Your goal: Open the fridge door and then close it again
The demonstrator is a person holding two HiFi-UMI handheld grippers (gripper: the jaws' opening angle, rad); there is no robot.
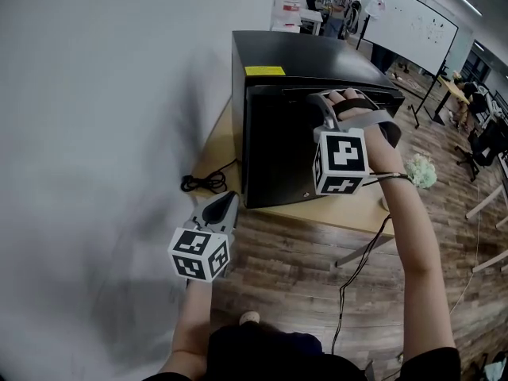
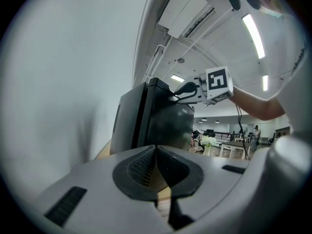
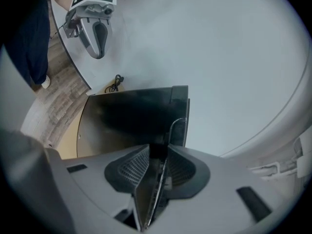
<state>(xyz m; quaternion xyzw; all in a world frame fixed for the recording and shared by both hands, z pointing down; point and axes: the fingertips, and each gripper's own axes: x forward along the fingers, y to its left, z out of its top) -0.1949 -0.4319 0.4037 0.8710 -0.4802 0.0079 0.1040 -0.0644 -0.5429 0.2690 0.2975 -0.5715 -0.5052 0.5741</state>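
A black mini fridge [image 1: 302, 54] stands on a wooden table [image 1: 349, 209] against the wall. My right gripper [image 1: 325, 101] is at the top of the fridge door [image 1: 278, 149], near its right corner. In the right gripper view a thin edge of the door [image 3: 126, 116] runs between the pads of that gripper [image 3: 158, 147], which is shut on it. A dark slit shows along the door's top; how far the door stands off I cannot tell. My left gripper [image 1: 221, 206] hangs shut and empty at the table's front left corner, left of the fridge [image 2: 131, 126].
A white wall [image 1: 95, 133] runs along the left. A coiled black cable [image 1: 202, 182] lies on the table beside the fridge. A pale flower bunch [image 1: 421, 169] sits at the right. A whiteboard [image 1: 413, 26], desks and a person [image 1: 343, 2] are behind.
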